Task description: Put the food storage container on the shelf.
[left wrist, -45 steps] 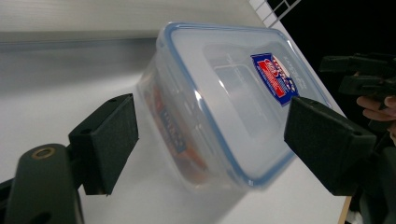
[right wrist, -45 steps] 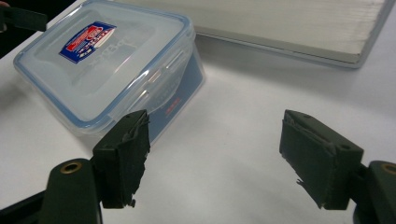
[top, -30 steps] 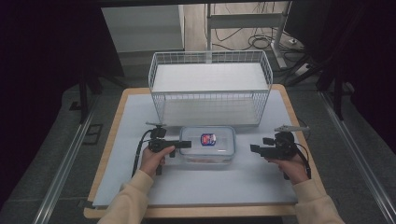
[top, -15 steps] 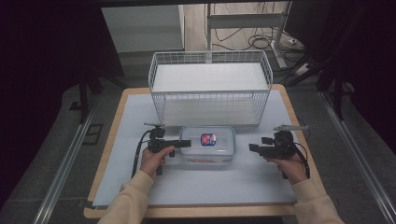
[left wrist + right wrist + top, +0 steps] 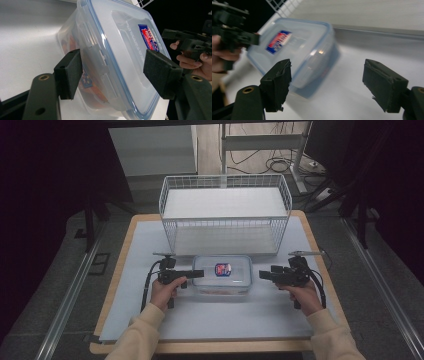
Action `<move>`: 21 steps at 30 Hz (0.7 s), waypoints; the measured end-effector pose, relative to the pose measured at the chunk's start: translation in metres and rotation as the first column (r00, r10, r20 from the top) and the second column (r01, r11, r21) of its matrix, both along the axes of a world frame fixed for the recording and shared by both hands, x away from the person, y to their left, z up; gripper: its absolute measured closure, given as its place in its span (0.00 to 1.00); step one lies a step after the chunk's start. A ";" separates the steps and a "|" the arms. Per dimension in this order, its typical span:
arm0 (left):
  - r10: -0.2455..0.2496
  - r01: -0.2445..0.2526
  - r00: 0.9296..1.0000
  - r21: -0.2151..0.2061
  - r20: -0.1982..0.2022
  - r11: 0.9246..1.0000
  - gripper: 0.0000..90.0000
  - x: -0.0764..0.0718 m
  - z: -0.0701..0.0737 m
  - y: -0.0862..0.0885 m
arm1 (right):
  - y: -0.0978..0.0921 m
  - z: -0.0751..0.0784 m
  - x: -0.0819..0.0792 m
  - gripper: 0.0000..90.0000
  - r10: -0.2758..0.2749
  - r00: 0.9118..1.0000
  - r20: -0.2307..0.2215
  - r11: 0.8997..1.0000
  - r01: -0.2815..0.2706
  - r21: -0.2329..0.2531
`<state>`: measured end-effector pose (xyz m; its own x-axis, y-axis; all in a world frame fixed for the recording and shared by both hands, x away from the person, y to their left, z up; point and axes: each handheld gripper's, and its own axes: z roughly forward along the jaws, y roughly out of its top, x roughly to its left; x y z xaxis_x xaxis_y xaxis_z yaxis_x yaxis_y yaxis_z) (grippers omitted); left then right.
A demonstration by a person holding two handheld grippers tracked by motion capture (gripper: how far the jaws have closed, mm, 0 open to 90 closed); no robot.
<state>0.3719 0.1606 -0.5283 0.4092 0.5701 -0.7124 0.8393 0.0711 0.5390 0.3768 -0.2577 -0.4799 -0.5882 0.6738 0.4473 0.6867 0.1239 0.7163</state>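
Here, one clear plastic container (image 5: pixel 222 275) with a blue-rimmed lid sits at the centre of the high view, on the white mat (image 5: pixel 150 245) covering the table, just below the single white wire basket (image 5: pixel 225 217) that fills the upper middle of the frame. One red-and-blue label (image 5: pixel 222 268) lies on its lid, and orange contents show through its wall in the left gripper view.

There are two grippers, one in each hand. The left gripper (image 5: pixel 197 274), at centre-left of the high view, reaches to the container's left end; in its own view its jaws stand wide apart, one pad (image 5: pixel 68 72) against or just beside the container's side by the latch and the other pad (image 5: pixel 161 72) over the lid, not closed on it.

The right gripper (image 5: pixel 263 274), at centre-right, is just off the container's right end, apart from it. Its jaws gape wide and hold nothing, with the container (image 5: pixel 294 50) blurred in the upper left of its view.
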 end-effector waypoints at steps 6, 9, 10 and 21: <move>-0.002 0.002 1.000 0.001 0.000 1.000 0.36 0.000 0.000 0.000 | 0.017 -0.014 0.014 0.21 0.045 0.994 -0.099 0.997 -0.039 0.065; -0.002 0.002 1.000 0.001 0.000 1.000 0.36 0.000 0.000 0.000 | 0.025 -0.024 0.021 0.20 0.060 0.987 -0.152 0.995 -0.046 0.094; -0.002 0.002 1.000 0.001 0.000 1.000 0.36 0.000 0.000 0.000 | 0.028 -0.027 0.024 0.20 0.068 0.984 -0.167 0.994 -0.052 0.099; -0.002 0.002 1.000 -0.002 0.005 1.000 0.36 0.000 -0.001 0.000 | 0.044 -0.038 0.034 0.24 0.110 0.954 -0.278 0.985 -0.068 0.158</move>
